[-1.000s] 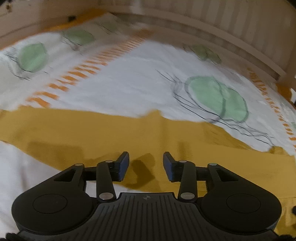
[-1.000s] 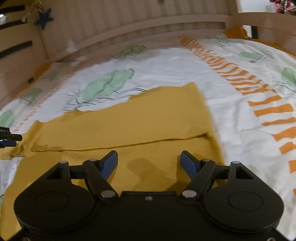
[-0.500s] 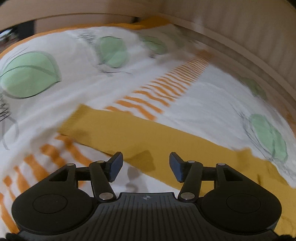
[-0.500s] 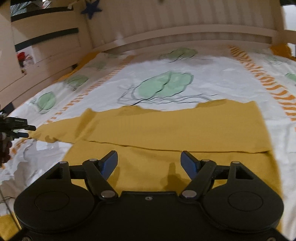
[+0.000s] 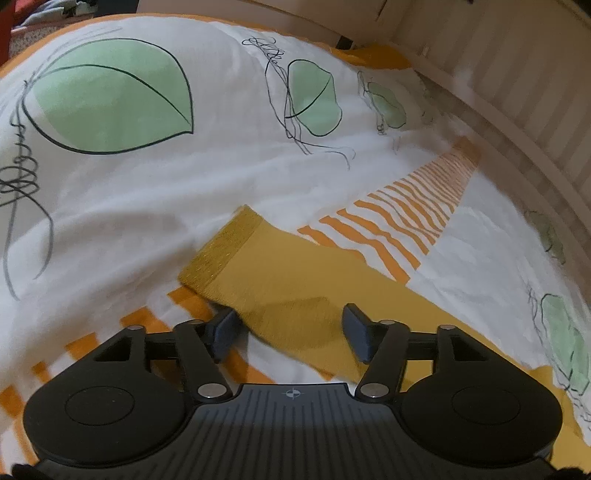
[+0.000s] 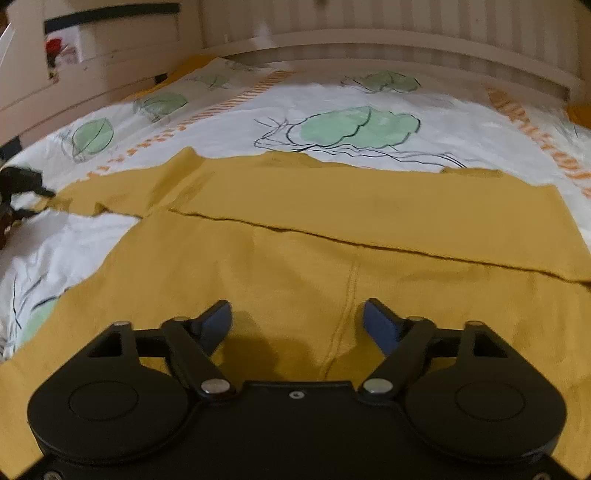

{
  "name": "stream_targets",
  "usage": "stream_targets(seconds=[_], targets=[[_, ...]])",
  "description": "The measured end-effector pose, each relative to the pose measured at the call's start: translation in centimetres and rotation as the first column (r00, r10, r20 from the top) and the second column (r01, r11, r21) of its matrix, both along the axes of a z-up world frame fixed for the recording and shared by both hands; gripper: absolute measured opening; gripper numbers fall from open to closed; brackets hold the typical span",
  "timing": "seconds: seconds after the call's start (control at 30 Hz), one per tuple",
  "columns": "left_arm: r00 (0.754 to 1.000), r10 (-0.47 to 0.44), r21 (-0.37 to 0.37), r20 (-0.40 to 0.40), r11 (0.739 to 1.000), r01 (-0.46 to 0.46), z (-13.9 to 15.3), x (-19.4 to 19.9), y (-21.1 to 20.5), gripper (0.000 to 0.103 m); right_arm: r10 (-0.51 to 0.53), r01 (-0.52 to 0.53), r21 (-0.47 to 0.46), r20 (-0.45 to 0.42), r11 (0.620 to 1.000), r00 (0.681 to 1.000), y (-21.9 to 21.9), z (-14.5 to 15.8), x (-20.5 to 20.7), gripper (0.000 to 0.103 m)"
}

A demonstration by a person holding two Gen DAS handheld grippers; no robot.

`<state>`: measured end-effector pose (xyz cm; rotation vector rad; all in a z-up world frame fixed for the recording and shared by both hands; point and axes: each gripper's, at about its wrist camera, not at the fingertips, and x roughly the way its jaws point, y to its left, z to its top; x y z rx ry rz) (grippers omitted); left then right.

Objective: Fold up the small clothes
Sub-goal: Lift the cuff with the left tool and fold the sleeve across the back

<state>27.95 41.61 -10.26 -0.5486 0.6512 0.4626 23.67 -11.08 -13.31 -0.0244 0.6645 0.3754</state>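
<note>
Broadly, a bed fills both wrist views, its white duvet (image 6: 369, 96) printed with green leaves and orange dashed stripes, a pale slatted bed frame (image 6: 369, 22) at twelve o'clock. Spread flat over the duvet lies a mustard-yellow top (image 6: 295, 266), one layer already folded across its body, the folded edge running from nine toward four o'clock in the right wrist view. Its sleeve (image 5: 295, 280) stretches away in the left wrist view, the ribbed cuff (image 5: 218, 251) at about eleven o'clock from the fingers. The left gripper (image 5: 291, 328) hovers over this sleeve, jaws opening and spread wide, the sleeve below and between them but not pinched. The right gripper (image 6: 297, 325) hovers above the garment's body, jaws likewise opening, gripping nothing. From here, a closing pinch on the sleeve could also catch the soft duvet beneath and drag it. An off-centre grab might let the loose cuff droop and skew the fold.
</note>
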Motion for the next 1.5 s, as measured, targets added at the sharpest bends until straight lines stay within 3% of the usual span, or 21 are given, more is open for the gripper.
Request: stream_targets(seconds=[0.07, 0.2, 0.37, 0.43, 0.5, 0.57, 0.73, 0.87, 1.03, 1.2, 1.33, 1.5], targets=[[1.000, -0.002, 0.009, 0.011, 1.000, 0.002, -0.2, 0.2, 0.0, 0.062, 0.006, -0.006, -0.011, 0.013, 1.000, 1.000, 0.2, -0.3, -0.2, 0.088], [0.998, -0.015, -0.013, 0.054, 1.000, 0.016, -0.6, 0.4, 0.2, 0.077, 0.012, -0.012, 0.010, 0.006, 1.000, 1.000, -0.1, -0.6, 0.0, 0.091], [0.997, 0.015, -0.068, 0.078, 0.998, -0.009, -0.5, 0.3, 1.0, 0.076, 0.012, -0.012, 0.012, 0.002, 1.000, 1.000, -0.1, -0.7, 0.4, 0.093], [0.997, 0.027, -0.073, 0.070, 0.997, -0.022, -0.3, 0.4, 1.2, 0.062, 0.014, -0.014, 0.005, 0.002, 1.000, 1.000, 0.0, -0.7, 0.5, 0.094], [0.998, 0.048, -0.042, 0.030, 0.998, -0.047, -0.2, 0.7, 1.3, 0.025, 0.015, -0.015, 0.004, 0.002, 1.000, 1.000, 0.1, -0.8, 0.6, 0.095], [0.998, 0.062, -0.017, 0.014, 0.998, -0.062, -0.1, 0.7, 1.3, 0.005, 0.014, -0.014, 0.008, 0.001, 1.000, 1.000, 0.1, -0.9, 0.7, 0.096], [0.991, 0.073, 0.026, 0.109, 0.997, -0.077, 2.5, -0.1, -0.3, 0.003, 0.013, -0.013, -0.004, 0.002, 1.000, 1.000, 0.4, -1.0, 0.8, 0.096], [0.984, -0.052, 0.114, 0.170, 0.993, 0.033, 6.8, 0.3, -4.2, 0.003, 0.013, -0.013, 0.000, 0.003, 1.000, 1.000, 0.5, -1.0, 0.7, 0.096], [0.929, -0.254, 0.186, 0.270, 0.960, 0.209, 12.6, 1.4, -11.3, 0.003, 0.013, -0.013, 0.004, 0.003, 1.000, 1.000, 0.4, -1.0, 0.7, 0.096], [0.836, -0.450, 0.228, 0.314, 0.890, 0.394, 16.1, 2.8, -20.5, 0.003, 0.014, -0.014, 0.014, 0.004, 1.000, 1.000, 0.2, -0.9, 0.6, 0.096], [0.761, -0.566, 0.211, 0.317, 0.824, 0.525, 16.0, 4.3, -28.0, 0.003, 0.014, -0.014, 0.025, 0.004, 1.000, 1.000, 0.1, -0.9, 0.7, 0.096], [0.688, -0.672, 0.155, 0.274, 0.737, 0.658, 12.6, 6.3, -36.9, 0.003, 0.014, -0.014, 0.042, 0.004, 0.999, 1.000, -0.2, -0.8, 0.8, 0.096]])
